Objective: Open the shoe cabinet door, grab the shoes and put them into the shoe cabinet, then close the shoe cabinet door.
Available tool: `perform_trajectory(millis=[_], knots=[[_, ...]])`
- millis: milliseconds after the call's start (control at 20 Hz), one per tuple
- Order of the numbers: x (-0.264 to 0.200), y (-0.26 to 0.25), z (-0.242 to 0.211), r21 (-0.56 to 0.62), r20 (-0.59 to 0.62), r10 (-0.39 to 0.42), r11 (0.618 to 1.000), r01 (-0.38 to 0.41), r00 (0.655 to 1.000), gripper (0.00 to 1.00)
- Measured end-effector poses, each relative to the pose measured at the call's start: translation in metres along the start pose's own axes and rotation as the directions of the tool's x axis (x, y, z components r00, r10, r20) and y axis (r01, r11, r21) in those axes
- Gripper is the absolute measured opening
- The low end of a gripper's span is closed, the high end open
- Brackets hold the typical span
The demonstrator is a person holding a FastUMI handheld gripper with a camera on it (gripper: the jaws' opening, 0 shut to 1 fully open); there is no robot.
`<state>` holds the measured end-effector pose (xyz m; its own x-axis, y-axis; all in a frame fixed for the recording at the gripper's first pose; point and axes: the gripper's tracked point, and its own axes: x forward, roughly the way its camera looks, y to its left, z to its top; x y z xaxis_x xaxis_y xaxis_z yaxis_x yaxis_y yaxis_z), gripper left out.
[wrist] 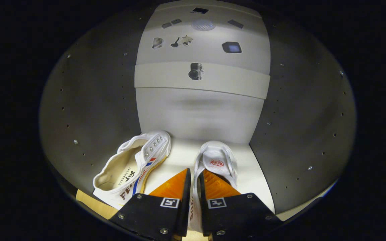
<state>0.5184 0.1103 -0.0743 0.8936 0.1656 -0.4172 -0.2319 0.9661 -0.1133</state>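
I am looking into the shoe cabinet (92,110), whose door is out of sight. A white canvas shoe (216,160) stands on the pale shelf floor (179,155), toe towards the back. My gripper (194,172) is shut on this shoe's left side wall, and a thin strip of white canvas shows between the fingers. A second white shoe (136,164), with red and blue stripes, lies tipped on its side to the left of the fingers, leaning towards the cabinet's left wall.
Grey side walls with rows of peg holes (300,117) close in on both sides. The pale back panel (199,113) stands just beyond the shoes, with a band and small pictures higher up. A wooden edge (92,204) shows at the cabinet's front left.
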Motion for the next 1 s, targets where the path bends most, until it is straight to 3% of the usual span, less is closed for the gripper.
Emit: perform_trajectory(millis=[350,1000], knots=[[-0.089,0.009,0.007,0.031,0.093,-0.018,0.999,0.015,0.996,0.16],[-0.322,0.034,-0.025,0.061,0.239,-0.113,0.993,0.102,0.964,0.19]])
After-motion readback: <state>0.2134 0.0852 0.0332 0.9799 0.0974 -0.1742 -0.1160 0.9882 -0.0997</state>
